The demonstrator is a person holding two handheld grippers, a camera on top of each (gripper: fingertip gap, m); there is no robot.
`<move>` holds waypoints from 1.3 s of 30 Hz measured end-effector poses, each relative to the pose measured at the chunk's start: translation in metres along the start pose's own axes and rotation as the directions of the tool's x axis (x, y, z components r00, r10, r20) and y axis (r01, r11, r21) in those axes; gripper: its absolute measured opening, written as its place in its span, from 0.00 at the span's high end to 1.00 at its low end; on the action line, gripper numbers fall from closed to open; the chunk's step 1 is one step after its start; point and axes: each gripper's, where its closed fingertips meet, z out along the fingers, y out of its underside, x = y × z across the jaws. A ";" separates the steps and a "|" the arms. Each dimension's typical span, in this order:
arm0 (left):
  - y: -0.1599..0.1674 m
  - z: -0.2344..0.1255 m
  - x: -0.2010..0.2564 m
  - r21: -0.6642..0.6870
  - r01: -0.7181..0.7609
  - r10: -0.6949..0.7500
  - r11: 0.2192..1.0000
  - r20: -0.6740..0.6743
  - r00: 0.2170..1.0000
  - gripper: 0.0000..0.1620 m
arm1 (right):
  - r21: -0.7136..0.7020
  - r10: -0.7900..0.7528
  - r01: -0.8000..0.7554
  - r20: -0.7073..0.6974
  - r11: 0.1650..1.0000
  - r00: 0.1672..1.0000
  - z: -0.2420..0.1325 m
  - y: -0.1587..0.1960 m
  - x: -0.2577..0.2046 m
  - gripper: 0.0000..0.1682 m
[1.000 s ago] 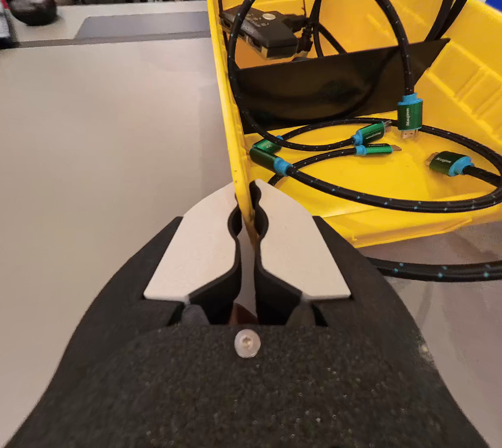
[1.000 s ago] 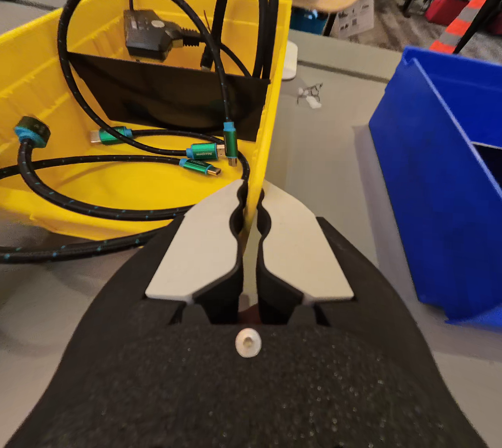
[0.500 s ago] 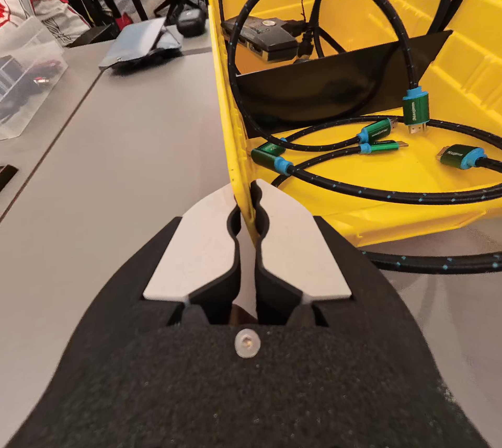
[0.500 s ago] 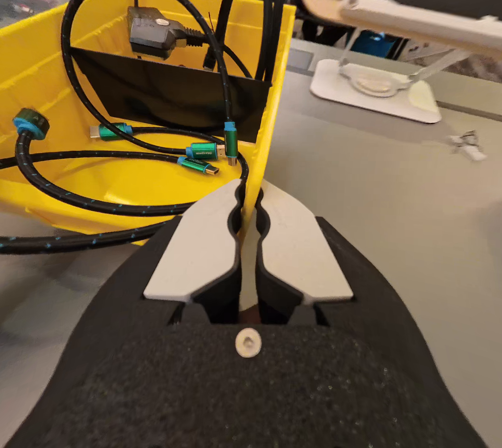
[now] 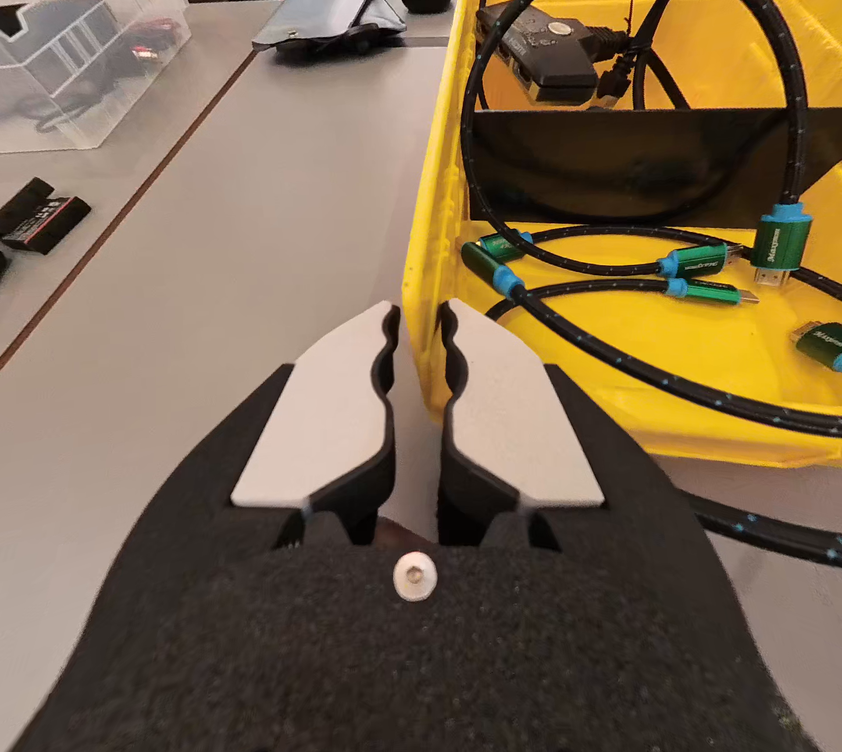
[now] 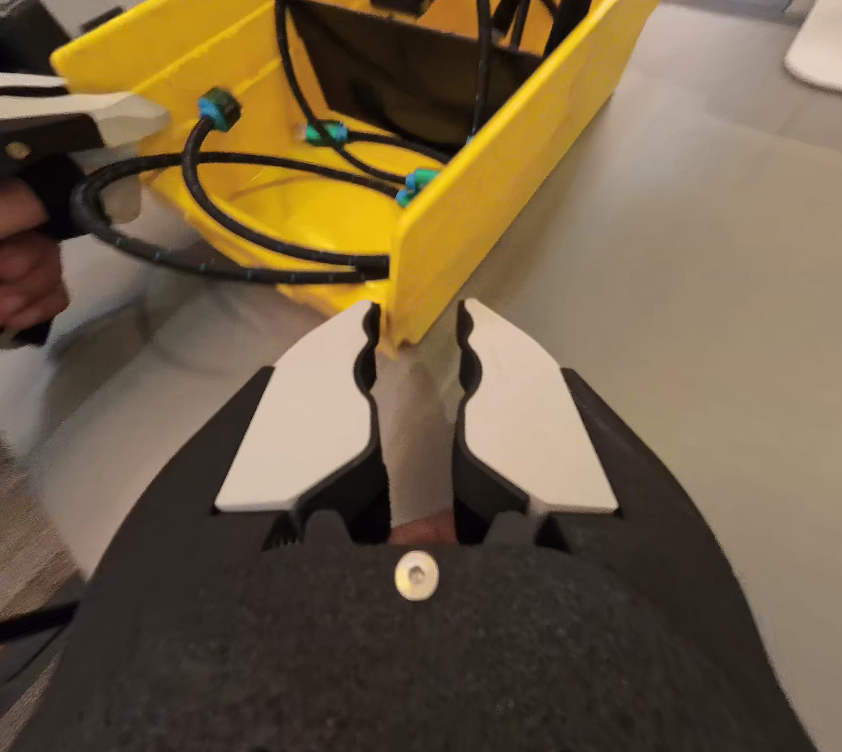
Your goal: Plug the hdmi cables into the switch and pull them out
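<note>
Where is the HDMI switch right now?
The switch sits at the far end of the yellow bin, behind the black divider.

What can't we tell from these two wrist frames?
- Switch ports: left wrist view, partly hidden by the looped cable; right wrist view too blurred to tell whether any are occupied.
- Yellow bin far compartment: the black divider hides its floor in both views.
- Rightmost green plug: cut off by the frame edge, left wrist view.
- Left gripper: cut off at the right wrist view's left edge.
</note>
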 end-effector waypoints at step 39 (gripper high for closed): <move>0.016 -0.152 0.273 0.213 -0.181 0.264 0.960 -0.479 0.837 0.90 | 0.362 -0.033 0.151 -0.313 0.920 0.949 -0.287 0.044 0.282 0.83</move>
